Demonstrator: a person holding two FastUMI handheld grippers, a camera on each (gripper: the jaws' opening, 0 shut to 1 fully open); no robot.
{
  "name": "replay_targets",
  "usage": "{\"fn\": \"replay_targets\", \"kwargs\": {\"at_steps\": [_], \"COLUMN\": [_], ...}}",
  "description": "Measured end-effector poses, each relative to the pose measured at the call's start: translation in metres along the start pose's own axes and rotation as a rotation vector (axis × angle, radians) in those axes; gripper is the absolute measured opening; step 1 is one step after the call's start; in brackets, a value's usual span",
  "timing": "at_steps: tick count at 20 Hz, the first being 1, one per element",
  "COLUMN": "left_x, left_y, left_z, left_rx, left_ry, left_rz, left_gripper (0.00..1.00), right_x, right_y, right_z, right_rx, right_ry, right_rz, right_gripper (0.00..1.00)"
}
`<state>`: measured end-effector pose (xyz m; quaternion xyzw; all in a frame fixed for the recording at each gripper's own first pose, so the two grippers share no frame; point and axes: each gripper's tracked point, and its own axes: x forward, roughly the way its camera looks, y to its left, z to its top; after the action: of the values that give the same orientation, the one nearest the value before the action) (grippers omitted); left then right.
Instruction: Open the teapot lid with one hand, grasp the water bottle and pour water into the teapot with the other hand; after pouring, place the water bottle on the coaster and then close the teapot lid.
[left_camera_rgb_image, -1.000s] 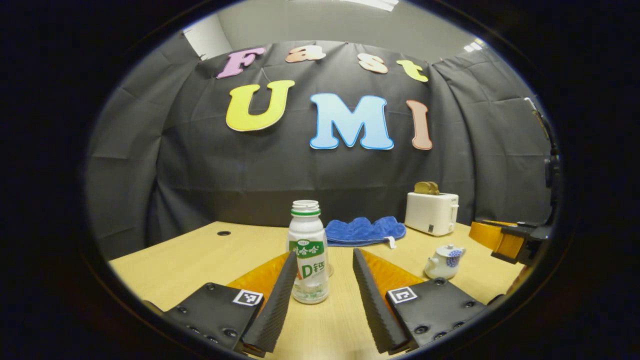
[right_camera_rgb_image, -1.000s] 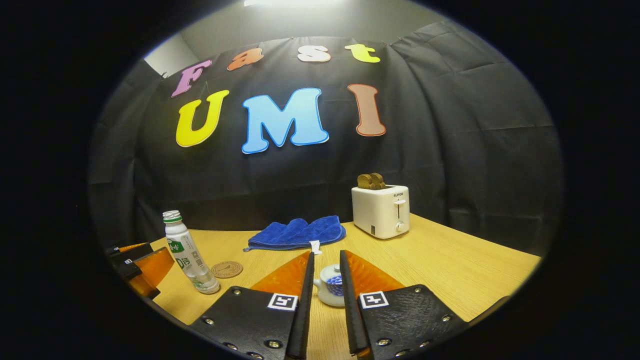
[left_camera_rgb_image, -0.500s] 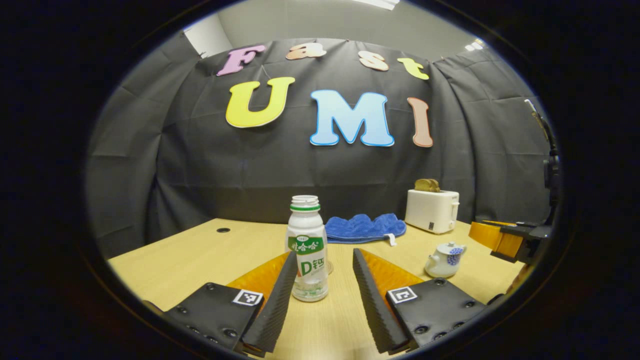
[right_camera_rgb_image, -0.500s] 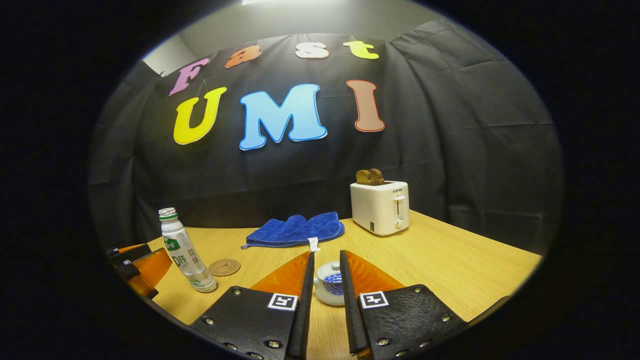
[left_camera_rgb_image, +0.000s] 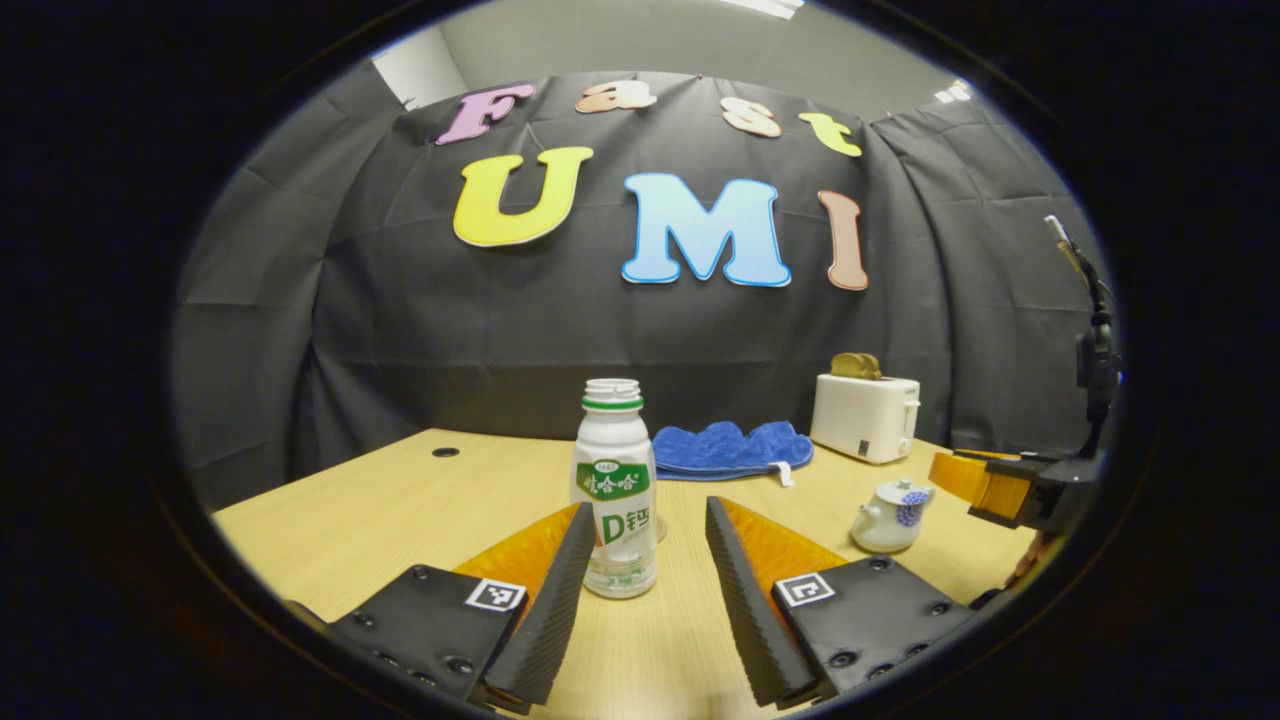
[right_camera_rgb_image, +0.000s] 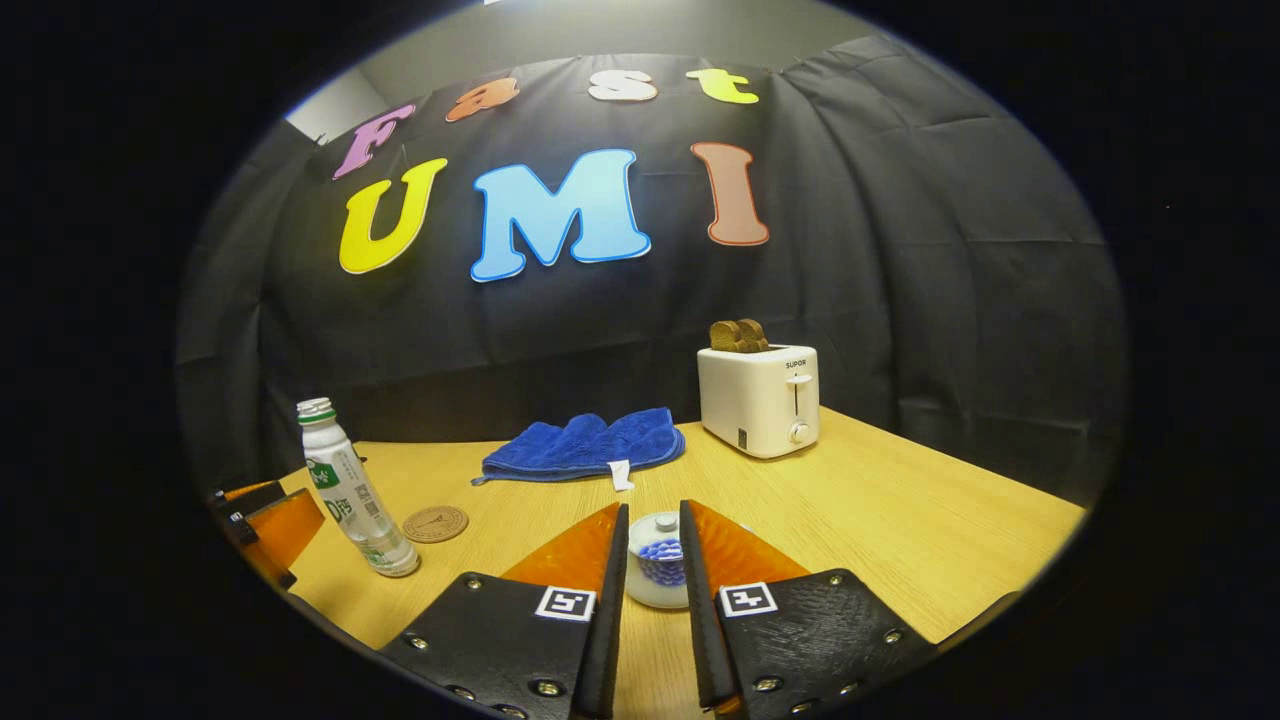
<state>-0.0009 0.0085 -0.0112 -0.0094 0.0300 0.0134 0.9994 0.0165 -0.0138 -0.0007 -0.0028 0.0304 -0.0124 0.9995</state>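
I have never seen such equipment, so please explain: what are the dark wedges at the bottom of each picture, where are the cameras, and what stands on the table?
No robot arm is here. A person holds one pair of tongs in each hand, and a fisheye camera rides on each pair, looking forward along its two fingers. Those fingers are the wedges.

In the left gripper view, the left tongs stand open around the bottle; one finger is at the bottle, the other stands apart, so nothing is gripped yet. The bottle has no cap.

In the right gripper view, the right tongs stand narrowly apart at the teapot, with its lid still on. I cannot tell if they touch it.

On the table are also a coaster, a blue cloth and a toaster with bread.

Nothing is held.
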Motion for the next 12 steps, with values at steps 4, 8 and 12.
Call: {"fn": "replay_targets", "kwargs": {"at_steps": [4, 8, 12], "left_x": [0.001, 0.003, 0.007], "left_y": [0.001, 0.004, 0.004], "left_z": [-0.003, -0.006, -0.012], "left_rx": [-0.002, -0.005, -0.011], "left_ry": [0.006, 0.012, 0.025], "left_rz": [0.002, 0.006, 0.004], "left_gripper": [0.76, 0.76, 0.76], "right_x": [0.015, 0.028, 0.039], "right_y": [-0.003, -0.002, 0.000], "right_z": [-0.005, -0.010, -0.014], "right_rx": [-0.043, -0.105, -0.162], "right_ry": [0.029, 0.058, 0.069], "right_rz": [0.003, 0.021, 0.037], "right_gripper": [0.31, 0.31, 0.31]}}
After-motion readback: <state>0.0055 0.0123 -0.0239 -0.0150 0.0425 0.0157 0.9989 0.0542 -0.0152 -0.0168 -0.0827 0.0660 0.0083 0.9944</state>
